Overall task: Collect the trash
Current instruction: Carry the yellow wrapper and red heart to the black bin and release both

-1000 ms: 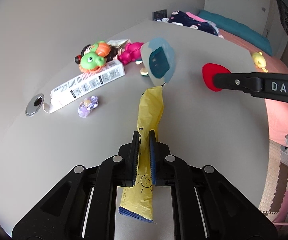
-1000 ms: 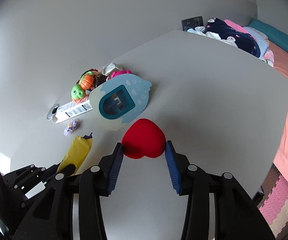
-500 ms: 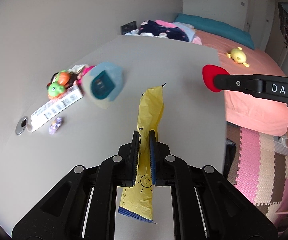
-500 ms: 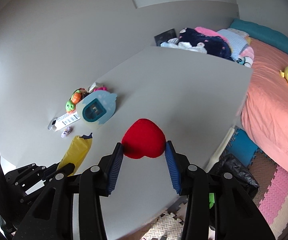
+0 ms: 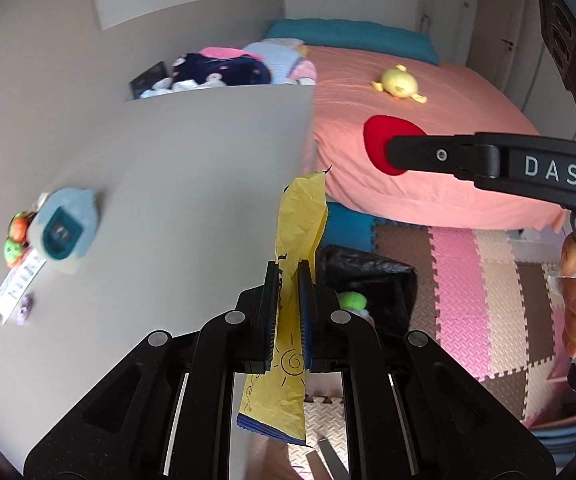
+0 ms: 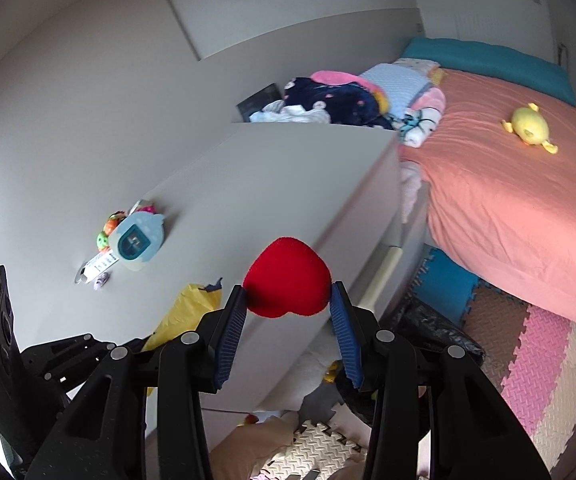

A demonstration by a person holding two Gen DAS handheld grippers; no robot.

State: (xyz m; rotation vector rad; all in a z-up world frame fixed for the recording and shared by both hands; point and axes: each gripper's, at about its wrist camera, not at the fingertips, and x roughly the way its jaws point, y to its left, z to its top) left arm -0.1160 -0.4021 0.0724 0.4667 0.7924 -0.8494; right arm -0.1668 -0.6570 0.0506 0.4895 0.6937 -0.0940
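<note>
Left gripper (image 5: 288,276): jaws clamping one crinkled yellow plastic wrapper (image 5: 298,224), lower end hanging below the jaws, above the grey desk (image 5: 191,184) edge. Right gripper (image 6: 288,310): jaws gripping one red heart-shaped plush (image 6: 288,282) at mid width. Showing partly behind the left gripper: one black-lined trash bin (image 5: 368,280), contents hard to make out. Lying on the pink bed (image 6: 508,208): one yellow plush toy (image 6: 530,124).
</note>
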